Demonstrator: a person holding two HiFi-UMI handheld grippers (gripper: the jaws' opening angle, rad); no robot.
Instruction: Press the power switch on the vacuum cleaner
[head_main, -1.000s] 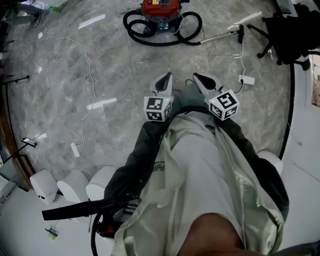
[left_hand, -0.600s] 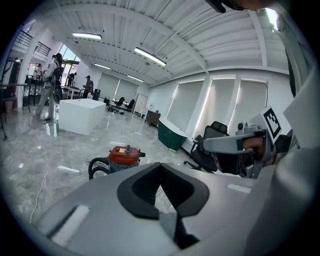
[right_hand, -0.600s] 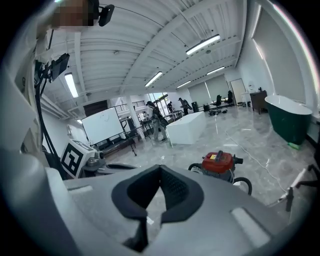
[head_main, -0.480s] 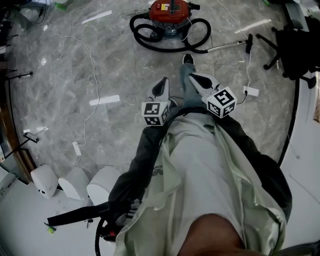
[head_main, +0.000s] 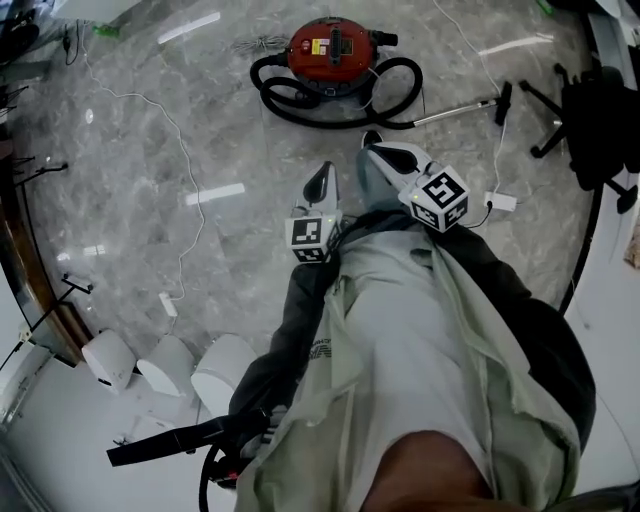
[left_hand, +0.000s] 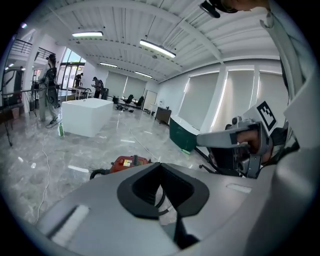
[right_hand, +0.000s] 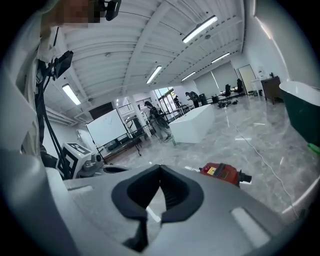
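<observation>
Both grippers are held low in front of us, over the grey marble floor (head_main: 150, 150). Left gripper (head_main: 322, 180): jaws closed tip to tip, nothing between them. Right gripper (head_main: 375, 152): likewise closed, empty. The red vacuum cleaner (head_main: 335, 45) sits on the floor ahead, well apart from both grippers, with its black hose (head_main: 415, 85) looped around it

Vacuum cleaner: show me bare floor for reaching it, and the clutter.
Bare: the floor between the white cable and the hose, on the vacuum cleaner's left. Crowded: the hose loops on its near side, the wand on its right.
</observation>
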